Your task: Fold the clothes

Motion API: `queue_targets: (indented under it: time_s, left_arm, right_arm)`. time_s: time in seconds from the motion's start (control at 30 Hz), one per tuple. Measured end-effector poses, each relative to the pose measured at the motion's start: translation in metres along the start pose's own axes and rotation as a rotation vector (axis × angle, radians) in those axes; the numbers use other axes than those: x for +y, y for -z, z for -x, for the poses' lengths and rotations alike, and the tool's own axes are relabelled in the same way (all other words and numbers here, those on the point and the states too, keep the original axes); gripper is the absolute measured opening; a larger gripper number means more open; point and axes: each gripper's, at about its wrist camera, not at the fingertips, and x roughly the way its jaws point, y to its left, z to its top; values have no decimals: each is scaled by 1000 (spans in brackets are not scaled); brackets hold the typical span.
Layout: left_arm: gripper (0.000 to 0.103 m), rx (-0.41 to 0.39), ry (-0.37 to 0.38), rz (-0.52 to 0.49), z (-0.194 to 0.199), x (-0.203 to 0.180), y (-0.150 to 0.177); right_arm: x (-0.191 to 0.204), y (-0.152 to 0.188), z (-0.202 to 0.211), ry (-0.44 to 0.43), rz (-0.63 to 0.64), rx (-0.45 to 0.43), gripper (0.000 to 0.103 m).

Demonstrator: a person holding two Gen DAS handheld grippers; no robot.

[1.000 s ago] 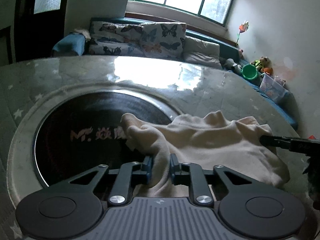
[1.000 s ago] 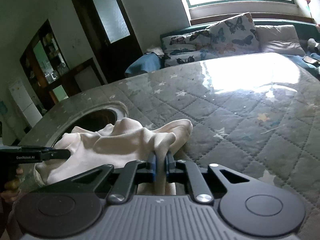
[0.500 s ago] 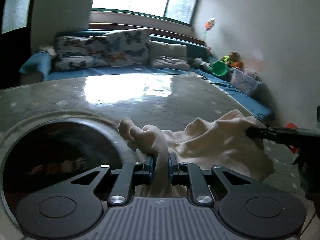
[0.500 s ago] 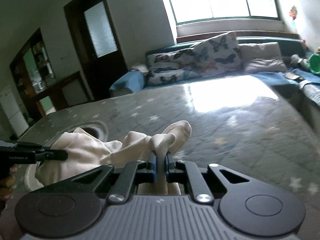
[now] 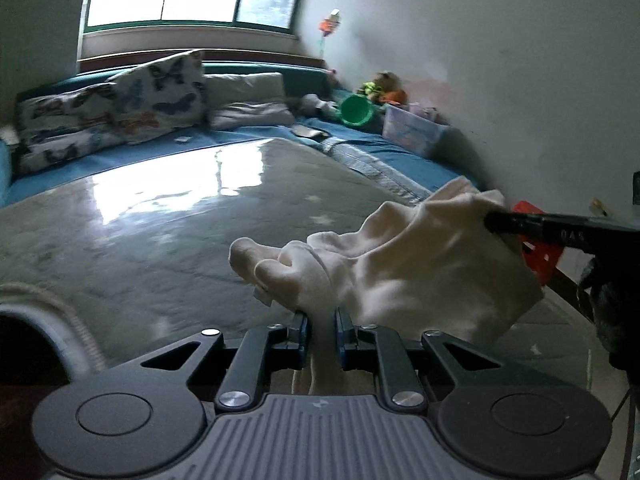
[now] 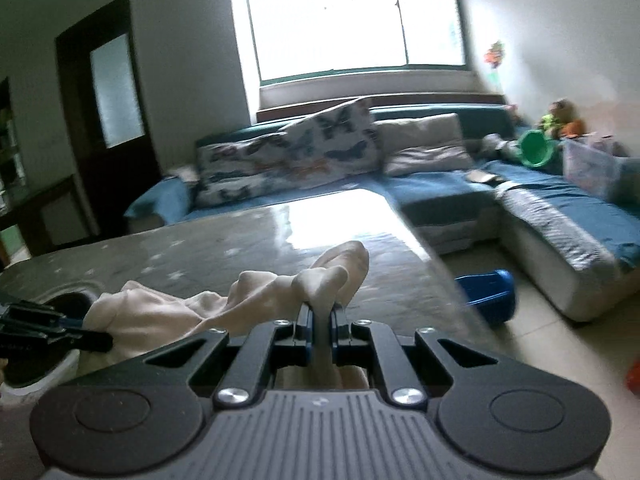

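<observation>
While both pairs of fingers are pinching bunched edges of the cream garment (image 5: 420, 264), the left gripper (image 5: 321, 330) and right gripper (image 6: 321, 330) are carrying it off the dark round inset toward the bench (image 5: 160, 240) at lower center, readying it for spreading.

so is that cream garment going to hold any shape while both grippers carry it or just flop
Probably flop: the cream garment sags in soft folds between the left gripper and the right gripper. It bunches into rounded lumps above each pinch, so it seems soft and thickish. It looks light, since narrow pinches hold it, though a loose edge could slip.
</observation>
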Motion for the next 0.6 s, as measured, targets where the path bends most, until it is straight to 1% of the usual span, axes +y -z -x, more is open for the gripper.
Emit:
queue_targets:
  time_s: [0.13,0.2,0.27,0.3,0.33,0.4,0.43,0.47,0.5,0.53,0.57,0.6]
  left_arm:
    - [15,23,34,-30,-25,-19,-3]
    - [15,39,43,-29,-33,-22,-1]
    - [20,56,46,-24,-40,-23,1]
    - [25,58,38,-28,-39,-22,2]
    - [28,60,30,-31,-39,-22,3]
    - [31,61,17,-42,-35,-18,5]
    - [40,59,8,-46,-32,-15,7]
    - [45,53,-7,-46,-27,-11,8]
    - [48,46,-22,-47,-22,-7,10]
    - [48,40,-39,-47,-17,-3,11]
    - [48,35,-58,-47,-10,3,14]
    - [50,31,-78,-45,-4,9,17]
  right_arm:
    - [-17,1,8,66,-12,-17,7]
    - [-27,6,8,107,-21,-8,7]
    - [-33,12,2,151,-14,19,7]
    - [-35,15,-1,164,-15,34,8]
    - [-37,18,-4,175,-18,50,8]
    - [-40,23,-9,194,-25,78,14]
    - [-40,24,-11,202,-29,84,14]
    - [-39,25,-11,201,-29,83,16]
    - [-37,25,-9,198,-29,80,16]
    - [-35,25,-7,195,-28,77,17]
    - [-30,24,-6,190,-14,76,20]
    - [-24,23,-6,185,3,75,28]
